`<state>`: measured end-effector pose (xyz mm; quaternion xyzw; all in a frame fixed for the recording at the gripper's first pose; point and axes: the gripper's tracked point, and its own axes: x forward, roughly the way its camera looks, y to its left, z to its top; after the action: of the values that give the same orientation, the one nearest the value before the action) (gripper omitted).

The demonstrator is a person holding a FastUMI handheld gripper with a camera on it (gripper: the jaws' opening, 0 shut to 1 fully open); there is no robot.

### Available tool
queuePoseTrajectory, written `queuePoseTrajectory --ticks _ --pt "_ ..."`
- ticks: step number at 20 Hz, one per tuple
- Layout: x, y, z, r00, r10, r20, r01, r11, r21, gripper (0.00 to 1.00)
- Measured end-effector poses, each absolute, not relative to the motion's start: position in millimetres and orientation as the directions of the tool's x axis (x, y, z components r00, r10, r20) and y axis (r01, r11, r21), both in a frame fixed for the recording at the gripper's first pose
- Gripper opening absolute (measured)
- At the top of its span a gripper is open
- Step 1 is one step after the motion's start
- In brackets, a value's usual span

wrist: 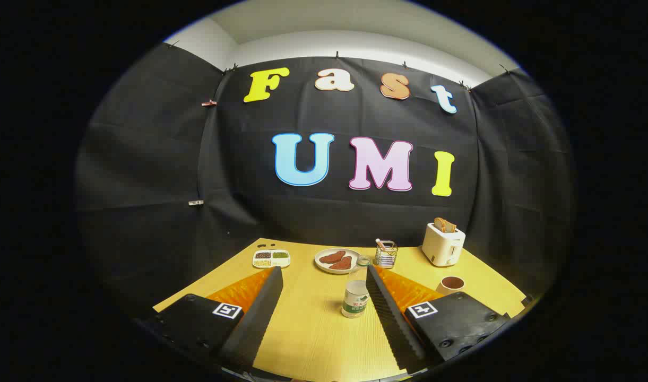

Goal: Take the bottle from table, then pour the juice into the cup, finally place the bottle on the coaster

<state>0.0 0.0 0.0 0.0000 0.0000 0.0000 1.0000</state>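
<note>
Standing upright on the pale yellow wood-grain table (313,329), the bottle (356,293) is a clear plastic cylinder with a narrow neck and a green-and-white label band. It sits between the fingers, close against the inner face of the right finger (388,313) and well apart from the left one (257,313). The gripper (324,276) is spread wide, its ribbed black pads touching nothing, with orange bodies behind them.

From the bottle, a round brown-rimmed cup (451,285) with a pale wall stands at about 3 o'clock, beyond the right finger. At 11 o'clock lies a round plate (337,260) of reddish-brown pieces. At 1 o'clock is a small wire basket (386,253), and farther toward 2 o'clock a boxy cream toaster (443,244) holding toast. At 10 o'clock rests a white, rounded, four-part tray (271,258) of grains.
</note>
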Motion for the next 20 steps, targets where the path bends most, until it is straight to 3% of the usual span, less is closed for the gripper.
queuePoseTrajectory --ticks 20 --pt "64.4 -35.9 -61.8 0.983 -0.152 -0.101 0.156 0.987 0.041 0.97"
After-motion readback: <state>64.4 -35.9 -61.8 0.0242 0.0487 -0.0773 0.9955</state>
